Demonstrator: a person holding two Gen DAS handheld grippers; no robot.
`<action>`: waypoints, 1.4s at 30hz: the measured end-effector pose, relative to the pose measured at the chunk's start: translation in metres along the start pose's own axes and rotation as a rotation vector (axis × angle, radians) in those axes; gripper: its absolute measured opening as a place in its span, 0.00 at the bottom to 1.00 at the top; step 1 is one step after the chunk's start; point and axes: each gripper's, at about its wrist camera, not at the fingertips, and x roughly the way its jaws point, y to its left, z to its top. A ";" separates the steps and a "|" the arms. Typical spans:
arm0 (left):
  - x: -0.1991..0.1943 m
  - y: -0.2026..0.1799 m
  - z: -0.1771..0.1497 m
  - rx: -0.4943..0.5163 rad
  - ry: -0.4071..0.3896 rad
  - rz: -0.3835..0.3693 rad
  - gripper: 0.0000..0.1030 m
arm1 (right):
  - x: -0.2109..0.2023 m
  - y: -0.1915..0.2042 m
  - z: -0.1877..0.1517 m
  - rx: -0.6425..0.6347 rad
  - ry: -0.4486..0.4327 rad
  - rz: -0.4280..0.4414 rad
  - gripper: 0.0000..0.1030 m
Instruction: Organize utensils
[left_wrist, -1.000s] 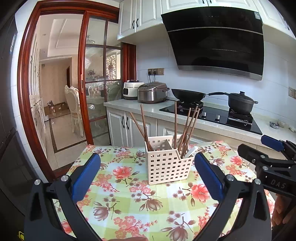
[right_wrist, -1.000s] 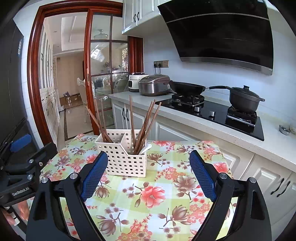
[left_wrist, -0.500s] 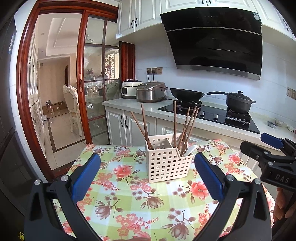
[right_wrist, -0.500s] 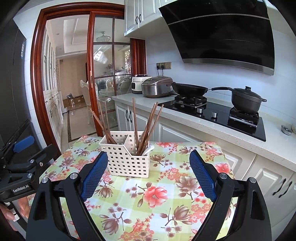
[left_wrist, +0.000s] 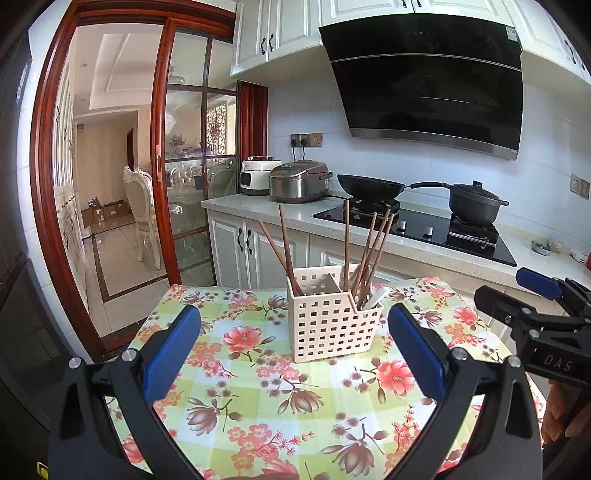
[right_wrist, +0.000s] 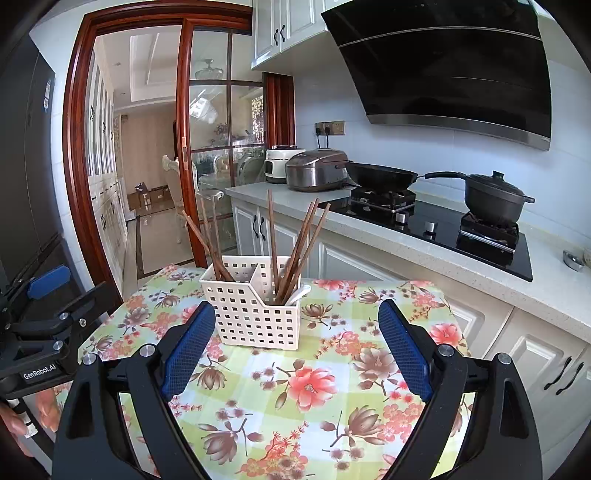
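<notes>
I count one white basket (left_wrist: 332, 325) with two sections. Two brown chopsticks (left_wrist: 282, 251) stand in the left part. Four chopsticks (left_wrist: 365, 251) and one white spoon (left_wrist: 376, 297) stand in the right part. I hold two grippers.

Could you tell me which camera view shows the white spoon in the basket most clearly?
The left wrist view: the white spoon pokes out over the right compartment's rim of the basket, beside the chopsticks. In the right wrist view the spoon is smaller and partly hidden behind the chopsticks.
</notes>
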 end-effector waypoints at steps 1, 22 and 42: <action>0.000 0.000 0.000 0.000 0.000 0.000 0.95 | 0.000 0.001 0.000 -0.001 0.000 0.000 0.82; -0.001 -0.001 0.002 -0.008 -0.003 -0.010 0.95 | -0.002 0.000 0.002 -0.006 -0.003 -0.003 0.82; -0.004 0.000 0.000 -0.013 -0.006 -0.026 0.95 | -0.004 -0.001 0.004 -0.005 -0.003 -0.003 0.82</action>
